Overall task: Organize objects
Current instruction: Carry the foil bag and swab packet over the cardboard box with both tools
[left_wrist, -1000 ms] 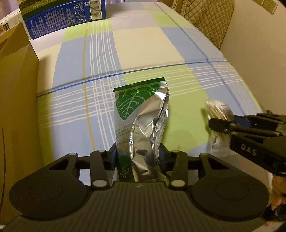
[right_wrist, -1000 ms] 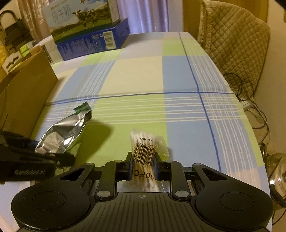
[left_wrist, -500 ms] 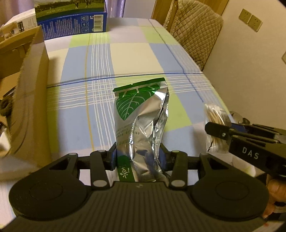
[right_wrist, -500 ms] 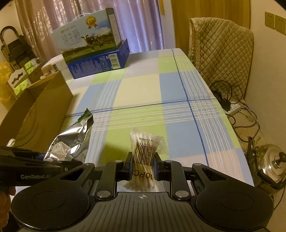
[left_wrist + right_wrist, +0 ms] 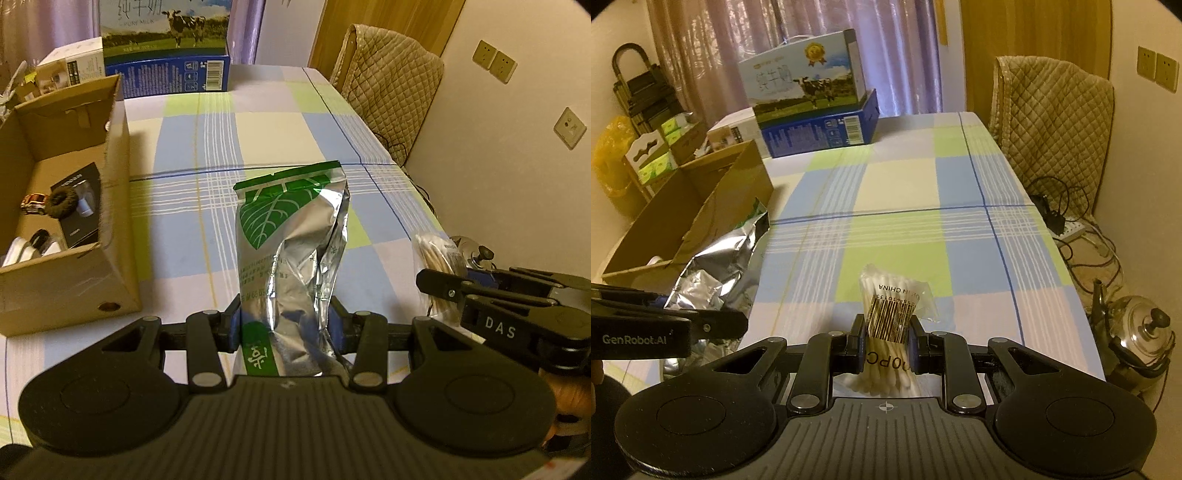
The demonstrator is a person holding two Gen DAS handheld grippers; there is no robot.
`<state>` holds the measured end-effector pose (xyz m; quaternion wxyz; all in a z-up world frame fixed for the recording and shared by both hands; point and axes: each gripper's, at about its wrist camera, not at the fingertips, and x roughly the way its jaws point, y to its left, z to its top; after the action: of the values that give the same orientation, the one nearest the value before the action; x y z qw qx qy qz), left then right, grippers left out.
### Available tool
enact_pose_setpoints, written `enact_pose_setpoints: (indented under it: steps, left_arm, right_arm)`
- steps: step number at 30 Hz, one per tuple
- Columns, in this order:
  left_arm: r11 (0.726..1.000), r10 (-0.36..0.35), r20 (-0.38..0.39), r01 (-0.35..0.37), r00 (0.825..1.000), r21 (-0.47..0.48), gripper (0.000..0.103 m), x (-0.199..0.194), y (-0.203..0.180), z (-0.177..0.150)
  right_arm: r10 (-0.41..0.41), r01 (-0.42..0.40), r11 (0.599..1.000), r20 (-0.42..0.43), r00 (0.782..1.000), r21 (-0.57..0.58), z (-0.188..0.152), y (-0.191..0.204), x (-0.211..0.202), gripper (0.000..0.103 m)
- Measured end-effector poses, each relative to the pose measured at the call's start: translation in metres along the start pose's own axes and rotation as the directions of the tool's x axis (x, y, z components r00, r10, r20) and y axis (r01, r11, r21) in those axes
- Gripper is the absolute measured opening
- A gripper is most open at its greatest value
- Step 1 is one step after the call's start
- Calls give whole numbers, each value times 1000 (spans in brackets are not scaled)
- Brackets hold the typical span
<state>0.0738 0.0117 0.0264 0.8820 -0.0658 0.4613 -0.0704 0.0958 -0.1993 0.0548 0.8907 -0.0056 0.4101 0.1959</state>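
Foil pouch (image 5: 291, 254) with green leaf print standing upright between the fingers of the left gripper (image 5: 286, 325), being pinched at its lower part, raised above the checked tablecloth (image 5: 258, 140). Bag of cotton swabs (image 5: 890, 321) being squeezed at its barcode label by the right gripper (image 5: 886, 341), jaws drawn in narrow on the plastic, top of the bag poking out toward the far side. Both grippers hanging side by side over the near end of the table, pouch left, swabs right.

Sitting just left of the pouch: open cardboard box (image 5: 110, 236), already holding a toy car (image 5: 34, 204), a dark fuzzy ring (image 5: 63, 201) and a black booklet (image 5: 79, 206). Resting at the far end: stacked milk cartons (image 5: 812, 107). Leaning at far right: quilted chair (image 5: 1052, 122). Lying low at right, beyond the table edge: steel kettle (image 5: 1137, 332).
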Motion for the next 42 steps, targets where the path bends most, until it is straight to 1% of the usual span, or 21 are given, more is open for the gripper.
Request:
enact_pose_setpoints:
  steps: [14,28,37,42]
  left_arm:
    - [1000,-6,46,6,999,-11,39,-36,5,-14]
    - [999,-1,58,3,998,-34,39,-50,14,-24]
    - [999,14,91,-10,996,-44,39,-73,28,-21]
    - [998,42,112,-35,993,-57,39,-88,44,-18]
  right_arm:
    - [21,-20,999,24,999,-31,-5,19,-22,18]
    - [48,-47,997,12,999,-59,-7,38,-18,19]
    - [81,-79,993,19,997,-84,-1,58,-15,19]
    - [110,-106,988,26,994,-112,7,76,-13,19]
